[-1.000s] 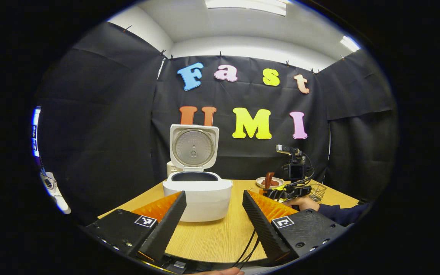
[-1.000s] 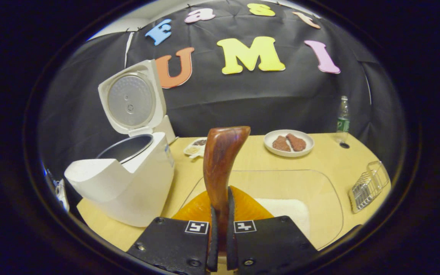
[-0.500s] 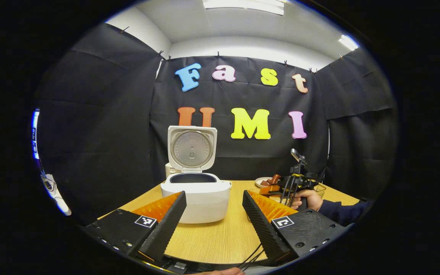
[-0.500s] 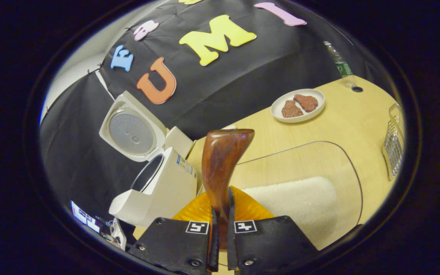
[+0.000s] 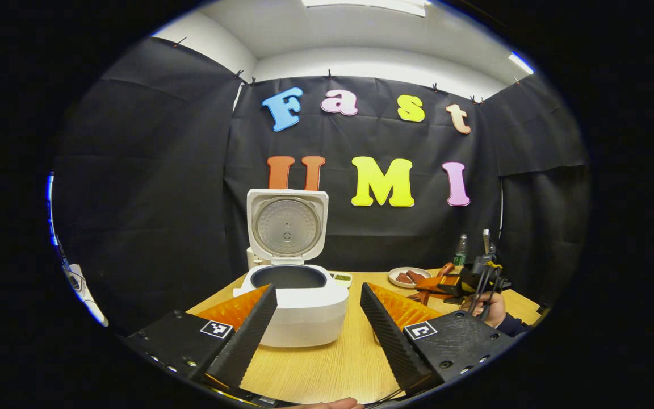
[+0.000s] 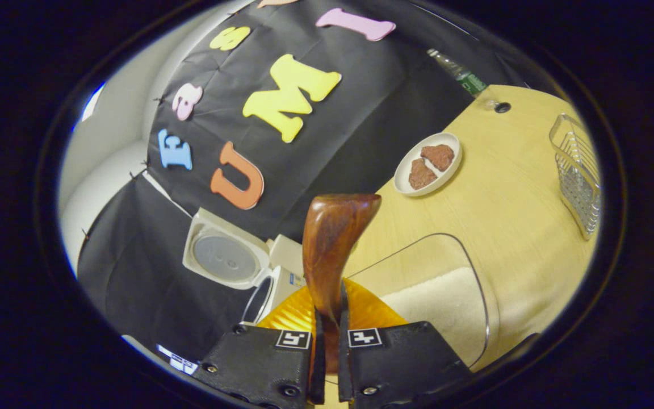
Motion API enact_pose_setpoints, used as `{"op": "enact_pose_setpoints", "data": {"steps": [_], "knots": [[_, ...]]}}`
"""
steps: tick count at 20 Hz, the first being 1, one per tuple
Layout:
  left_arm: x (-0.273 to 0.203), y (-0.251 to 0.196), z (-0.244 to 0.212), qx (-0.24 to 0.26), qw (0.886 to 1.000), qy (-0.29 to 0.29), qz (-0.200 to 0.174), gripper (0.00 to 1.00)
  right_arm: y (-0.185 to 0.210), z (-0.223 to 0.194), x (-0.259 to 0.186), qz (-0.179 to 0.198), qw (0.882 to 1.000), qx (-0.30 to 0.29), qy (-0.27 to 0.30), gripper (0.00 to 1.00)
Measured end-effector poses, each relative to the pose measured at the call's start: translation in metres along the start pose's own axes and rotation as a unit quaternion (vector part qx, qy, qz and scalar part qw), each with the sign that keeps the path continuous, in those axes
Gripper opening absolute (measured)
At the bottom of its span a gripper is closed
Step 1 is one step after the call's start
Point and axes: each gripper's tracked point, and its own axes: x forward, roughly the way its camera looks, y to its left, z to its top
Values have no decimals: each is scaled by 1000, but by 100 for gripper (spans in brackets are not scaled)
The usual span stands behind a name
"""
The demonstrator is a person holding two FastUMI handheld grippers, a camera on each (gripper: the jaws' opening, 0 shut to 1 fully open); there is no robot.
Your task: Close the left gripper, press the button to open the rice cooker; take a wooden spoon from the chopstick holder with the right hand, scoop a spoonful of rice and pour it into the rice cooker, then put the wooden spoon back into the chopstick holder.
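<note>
Left gripper (image 5: 317, 324) held above the near edge of the wooden table (image 5: 327, 363), fingers spread wide apart, nothing between them. Rice cooker (image 5: 292, 304) straight ahead beyond the fingertips, lid raised upright, dark inner pot exposed. Right gripper (image 5: 446, 284) seen to the far right in the left gripper view, gripped by a hand (image 5: 494, 309). In the right gripper view, right gripper (image 6: 327, 363) clamped tight on the handle of the wooden spoon (image 6: 330, 250), both fingers pressing it, spoon projecting forward and away from the camera. View rolled steeply, table tilted. Clear tray of rice (image 6: 440, 301) just right of the spoon; rice cooker (image 6: 230, 264) to its left, lid open. White plate (image 6: 401, 179) with two brown pieces farther off; wire chopstick holder (image 6: 577, 170) at the far right, well apart from the spoon
</note>
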Motion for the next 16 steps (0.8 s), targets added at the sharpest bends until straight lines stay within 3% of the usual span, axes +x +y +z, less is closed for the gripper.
{"op": "enact_pose_setpoints", "data": {"steps": [6,11,13,16], "knots": [[22,-3,-12,-16,1000,12,-2,94,-1,42,-25,34,992,114,-50,10],[25,-5,-9,-12,1000,9,-5,94,31,81,-48,105,958,255,-77,10],[23,-4,-3,-6,1000,4,-10,94,49,84,-47,124,947,287,-76,10],[17,3,6,10,1000,-12,-9,94,64,82,-38,130,951,273,-68,10]]}}
